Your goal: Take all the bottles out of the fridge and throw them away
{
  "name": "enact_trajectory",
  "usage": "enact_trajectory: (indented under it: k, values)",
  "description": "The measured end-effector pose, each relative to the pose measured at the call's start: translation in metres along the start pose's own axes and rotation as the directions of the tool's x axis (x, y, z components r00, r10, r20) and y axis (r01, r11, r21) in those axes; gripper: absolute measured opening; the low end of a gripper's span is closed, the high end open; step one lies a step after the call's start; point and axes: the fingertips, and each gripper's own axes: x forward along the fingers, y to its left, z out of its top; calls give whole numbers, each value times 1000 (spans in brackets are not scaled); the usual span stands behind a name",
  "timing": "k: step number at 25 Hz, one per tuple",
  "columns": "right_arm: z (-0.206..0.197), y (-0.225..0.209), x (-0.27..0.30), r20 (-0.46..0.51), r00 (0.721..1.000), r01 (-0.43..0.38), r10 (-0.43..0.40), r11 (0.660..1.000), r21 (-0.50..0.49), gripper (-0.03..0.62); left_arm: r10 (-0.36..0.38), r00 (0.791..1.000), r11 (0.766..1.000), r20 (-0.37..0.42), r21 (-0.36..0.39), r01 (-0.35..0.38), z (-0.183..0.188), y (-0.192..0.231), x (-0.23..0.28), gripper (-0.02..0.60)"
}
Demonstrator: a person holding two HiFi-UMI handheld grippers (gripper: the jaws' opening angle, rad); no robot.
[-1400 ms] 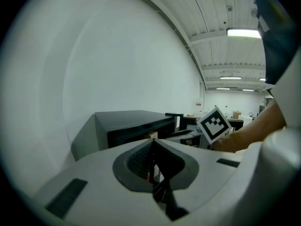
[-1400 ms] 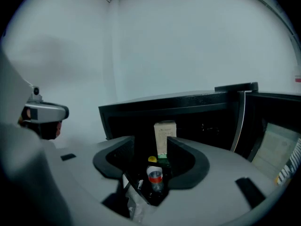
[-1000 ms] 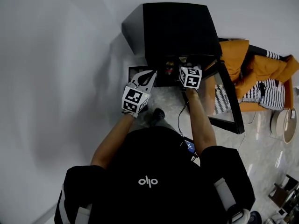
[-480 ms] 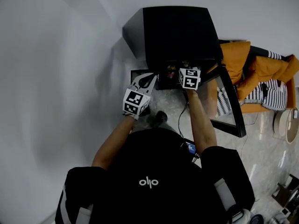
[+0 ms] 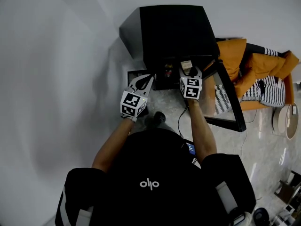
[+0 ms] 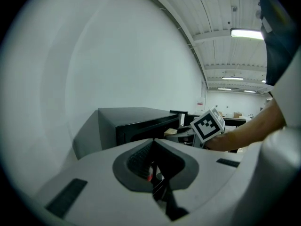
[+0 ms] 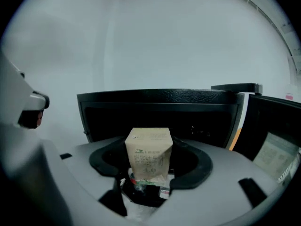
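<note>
Closest in: black shirt [image 5: 150,178] and two bare forearms, stretched almost straight toward the fridge [image 5: 171,29]. One tool per hand, two in all, each with a black-and-white marker cube at the back.

Left gripper [image 5: 150,76] just in front of the fridge's left side, pointing slightly down. Pale, smooth plastic jaws pressed fully together, with nothing between.

Right gripper [image 5: 187,70] at the fridge's mouth, dipped a little too. Jaws have just been closing and are now clamped on a carton [image 7: 147,150], the only one. Beige matte paperboard, boxy and flat-topped, with faint green print on its face. Upright between the pads, a bit creased at the sides.

Under the carton, deeper in the fridge: small red and green bits [image 7: 136,182], too small to tell whether bottles.

The fridge itself: single, black, squat and box-shaped, with a smooth flat top and a dark inside.

One door [image 5: 230,98], a glass panel in a dark frame, swung wide open on the fridge's right.

Past the door, right of the fridge: orange cloth [image 5: 235,55], soft and rumpled, then black-and-white striped fabric [image 5: 270,91].
</note>
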Motion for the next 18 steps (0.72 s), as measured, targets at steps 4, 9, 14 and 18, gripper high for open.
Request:
enact_trajectory:
  k: [4,9,14,18]
  values:
    - [-1,12,-22,13,1000,-1,1,1000,-21,278,11,1000,1000,13,-10,-11,-5,-1,-20,6]
    - [5,42,-47,36,999,-30,32,998,-48,278,67,997,997,33,-42,-66,-16,3,-60,6]
    - [13,98,-67,48,992,-112,117,989,-99,278,166,985,983,56,-91,-161,-29,12,-118,6]
    - [19,157,-83,54,978,-193,203,969,-151,278,254,964,961,82,-132,-242,-41,13,-173,6]
